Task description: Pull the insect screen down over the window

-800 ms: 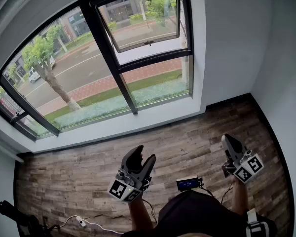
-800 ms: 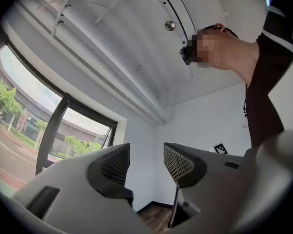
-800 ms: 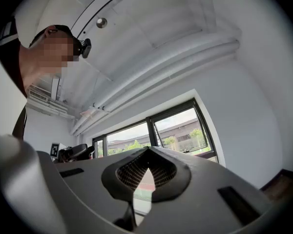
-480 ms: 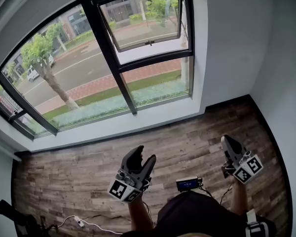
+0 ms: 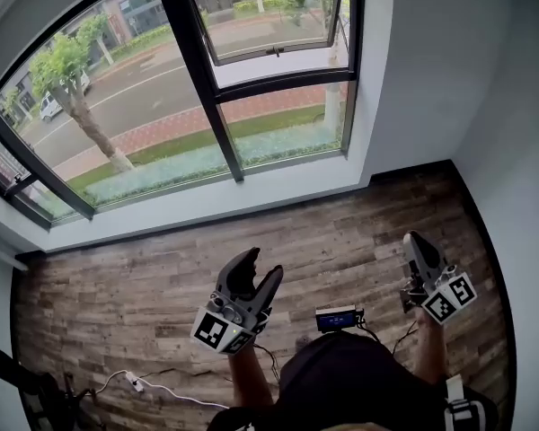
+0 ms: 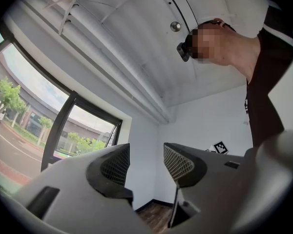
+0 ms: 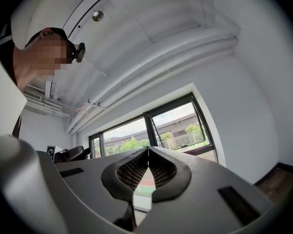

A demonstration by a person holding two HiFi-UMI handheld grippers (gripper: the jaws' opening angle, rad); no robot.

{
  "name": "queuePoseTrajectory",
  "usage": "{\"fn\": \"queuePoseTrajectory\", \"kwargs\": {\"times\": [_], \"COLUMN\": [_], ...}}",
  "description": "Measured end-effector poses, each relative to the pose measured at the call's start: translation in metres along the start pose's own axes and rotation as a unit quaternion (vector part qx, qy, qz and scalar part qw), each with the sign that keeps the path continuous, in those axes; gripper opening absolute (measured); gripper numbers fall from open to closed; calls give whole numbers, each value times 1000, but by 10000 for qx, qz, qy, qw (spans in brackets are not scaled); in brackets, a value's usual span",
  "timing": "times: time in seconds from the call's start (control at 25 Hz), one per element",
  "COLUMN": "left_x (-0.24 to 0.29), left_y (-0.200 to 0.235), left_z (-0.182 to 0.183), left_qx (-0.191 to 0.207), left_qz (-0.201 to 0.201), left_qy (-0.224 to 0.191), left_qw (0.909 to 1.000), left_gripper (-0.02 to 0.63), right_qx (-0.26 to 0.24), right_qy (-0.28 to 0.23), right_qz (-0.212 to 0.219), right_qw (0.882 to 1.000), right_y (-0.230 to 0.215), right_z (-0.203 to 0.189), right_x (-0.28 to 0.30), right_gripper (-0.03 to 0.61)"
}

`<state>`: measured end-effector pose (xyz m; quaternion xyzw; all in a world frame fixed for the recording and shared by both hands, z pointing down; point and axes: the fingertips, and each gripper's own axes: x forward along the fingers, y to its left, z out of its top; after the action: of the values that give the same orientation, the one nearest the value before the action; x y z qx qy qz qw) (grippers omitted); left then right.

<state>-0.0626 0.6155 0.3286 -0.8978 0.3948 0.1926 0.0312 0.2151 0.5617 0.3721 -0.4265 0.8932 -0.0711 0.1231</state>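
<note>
- Screen first: I see no insect screen drawn over the window (image 5: 215,106). The street shows clear through the glass, so I judge the screen is rolled up at the window's top edge, which no view shows well enough to confirm.
- Handling, as I judge it: light, soft mesh that snags or creases easily, carried by a stiff bottom bar. I'd take that bar or its pull tab near the middle of the window and draw evenly, so it doesn't rack in the side tracks.
- My left gripper (image 5: 262,266) hangs well below the window, over the wood floor (image 5: 144,277), jaws spread as wide as they go, with nothing between them.
- My right gripper (image 5: 415,239), also well below the window and toward its right end, has its jaw tips pressed together on nothing.
- Writing: none I can read — only square markers (image 5: 214,330) on the gripper cubes, and a small blue-lit device (image 5: 335,317) below the window by my waist, too small to make out.
</note>
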Motion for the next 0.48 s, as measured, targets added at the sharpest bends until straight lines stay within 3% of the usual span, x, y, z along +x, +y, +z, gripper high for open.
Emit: {"fn": "queuePoseTrajectory", "kwargs": {"times": [0.28,0.48], "left_x": [-25,-44], "left_y": [11,14], "left_z": [20,34], "left_qx": [64,73], "left_qz": [119,313], "left_qy": [-124,3], "left_qw": [9998,9995], "left_gripper": [233,232], "right_qx": [-64,-178], "right_qy": [-50,-42], "right_qz": [-84,-121], "right_qw": [9999,9998], "right_y": [23,45], "right_z": [7,22], "right_x": [9,6], "right_gripper": [8,8]}}
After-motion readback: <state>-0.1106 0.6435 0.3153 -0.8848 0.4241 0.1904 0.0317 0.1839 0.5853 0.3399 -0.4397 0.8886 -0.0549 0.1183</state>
